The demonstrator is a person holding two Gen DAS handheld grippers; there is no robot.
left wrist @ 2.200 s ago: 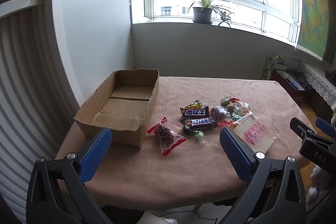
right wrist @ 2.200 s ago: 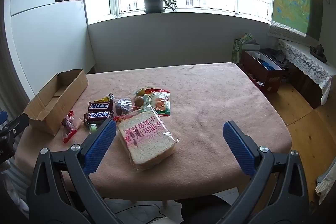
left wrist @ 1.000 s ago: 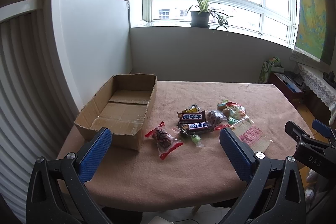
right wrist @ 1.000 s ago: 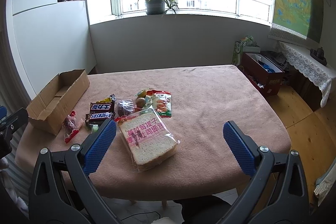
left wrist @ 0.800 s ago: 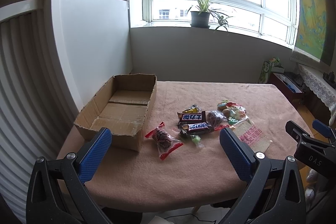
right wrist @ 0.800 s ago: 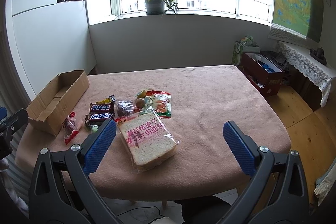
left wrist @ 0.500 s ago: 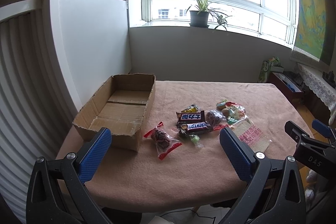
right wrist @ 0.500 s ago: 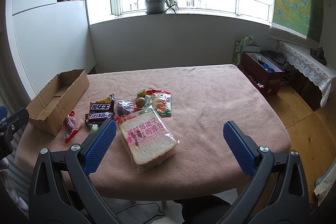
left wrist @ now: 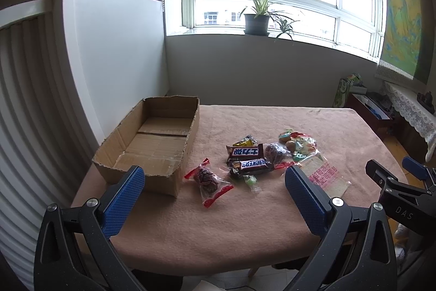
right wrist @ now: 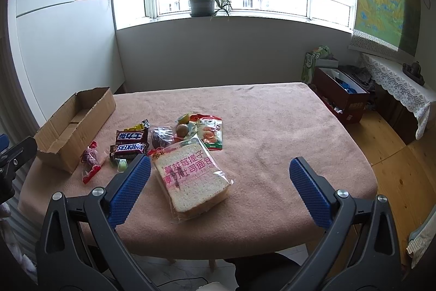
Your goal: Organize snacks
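The left wrist view looks straight into the cardboard box (left wrist: 152, 143), empty, at the left end of the bench (left wrist: 245, 214); the right wrist view shows only its side and rim. Right of the box lie a red-ended candy packet (left wrist: 208, 180), then two chocolate bars (left wrist: 249, 158) side by side, then a cluster of small wrapped snacks (left wrist: 295, 145). The bagged bread (right wrist: 190, 176) is half hidden behind a blue pad in the left view, but lies whole in the right view, just beside the snack cluster. The left gripper (left wrist: 212, 198) and the right gripper (right wrist: 219, 183) both hang over the bench's near edge, jaws spread wide and holding nothing.
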